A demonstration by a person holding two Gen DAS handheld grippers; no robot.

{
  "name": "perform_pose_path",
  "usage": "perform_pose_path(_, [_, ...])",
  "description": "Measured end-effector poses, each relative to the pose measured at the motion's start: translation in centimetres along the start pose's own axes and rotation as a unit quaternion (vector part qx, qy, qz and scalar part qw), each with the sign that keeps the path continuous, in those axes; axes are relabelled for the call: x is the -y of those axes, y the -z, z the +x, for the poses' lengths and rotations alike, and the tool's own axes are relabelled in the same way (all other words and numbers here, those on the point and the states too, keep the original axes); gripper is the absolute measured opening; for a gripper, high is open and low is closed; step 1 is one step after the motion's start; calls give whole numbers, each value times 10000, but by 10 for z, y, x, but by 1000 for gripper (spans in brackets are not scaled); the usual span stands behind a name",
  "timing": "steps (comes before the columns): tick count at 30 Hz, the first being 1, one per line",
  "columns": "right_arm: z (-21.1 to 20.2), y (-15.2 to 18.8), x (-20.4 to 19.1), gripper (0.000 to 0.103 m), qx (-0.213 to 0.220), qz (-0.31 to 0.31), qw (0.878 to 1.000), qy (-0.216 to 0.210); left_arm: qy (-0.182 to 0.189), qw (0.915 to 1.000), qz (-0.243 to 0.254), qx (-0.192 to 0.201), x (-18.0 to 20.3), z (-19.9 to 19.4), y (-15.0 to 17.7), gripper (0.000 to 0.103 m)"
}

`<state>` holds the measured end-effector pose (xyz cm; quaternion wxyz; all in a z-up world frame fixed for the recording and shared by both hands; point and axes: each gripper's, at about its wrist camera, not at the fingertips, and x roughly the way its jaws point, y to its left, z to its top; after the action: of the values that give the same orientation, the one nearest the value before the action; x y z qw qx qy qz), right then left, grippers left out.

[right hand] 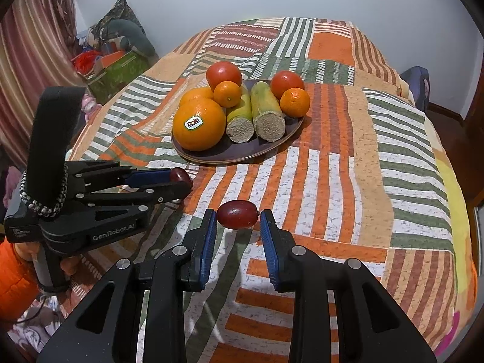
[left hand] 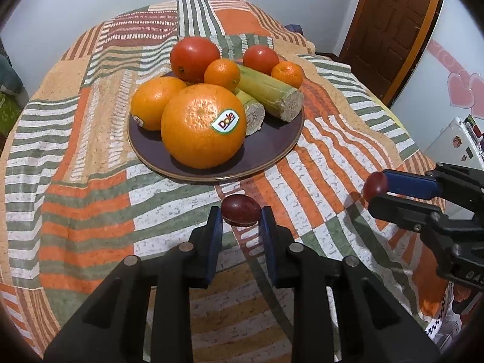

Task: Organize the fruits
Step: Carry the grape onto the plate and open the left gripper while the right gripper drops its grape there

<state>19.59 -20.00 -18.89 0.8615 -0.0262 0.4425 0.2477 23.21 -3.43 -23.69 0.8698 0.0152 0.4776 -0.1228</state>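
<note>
Plate (right hand: 211, 155) behind 2 grapes (right hand: 238, 214); oranges (right hand: 199, 123) on its left.

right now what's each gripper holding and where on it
Each holds a dark red grape. The left gripper pinches its grape across the long ends; the right gripper pinches its grape end to end, clear of the cloth.

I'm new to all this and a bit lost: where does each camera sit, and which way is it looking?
Left wrist: on the left claw, looking down along its fingers at a grape pinched between them; the right claw shows at right.
Right wrist: on the right claw, pinching another grape; the left claw shows at left.
Shared: plate of fruit, patchwork cloth.
</note>
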Motion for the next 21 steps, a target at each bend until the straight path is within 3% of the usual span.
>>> perform_pose_path(12, [4, -29, 0, 27, 231, -83, 9997, -44, -161, 9981, -100, 594, -19, -43, -26, 26])
perform_pose_path(21, [16, -70, -4, 27, 530, -286, 9982, -23, -208, 9959, -135, 868, -32, -43, -65, 26])
